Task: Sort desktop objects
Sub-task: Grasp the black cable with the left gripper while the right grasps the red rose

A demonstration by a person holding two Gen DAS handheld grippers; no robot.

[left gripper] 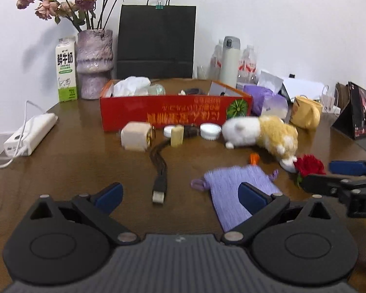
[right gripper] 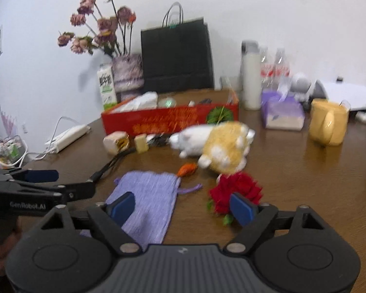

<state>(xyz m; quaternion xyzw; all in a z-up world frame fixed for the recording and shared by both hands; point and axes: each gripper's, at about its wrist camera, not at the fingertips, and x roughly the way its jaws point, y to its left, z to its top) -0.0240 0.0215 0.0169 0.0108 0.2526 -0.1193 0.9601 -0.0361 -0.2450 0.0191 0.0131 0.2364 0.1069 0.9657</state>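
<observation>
Right gripper (right gripper: 183, 208) wide, empty; 1 pad sits over the purple pouch (right gripper: 146, 205), the other by the red rose (right gripper: 236, 191). Left gripper (left gripper: 180, 195) wide too, nothing held, over the pouch's left edge. Pouch lies flat on the table (right gripper: 305, 183): light, limp. Pinch an edge.

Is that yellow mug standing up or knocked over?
In the right wrist view the yellow mug stands upright on the table, handle facing the camera; in the left wrist view it looks tilted, probably lens distortion.
</observation>
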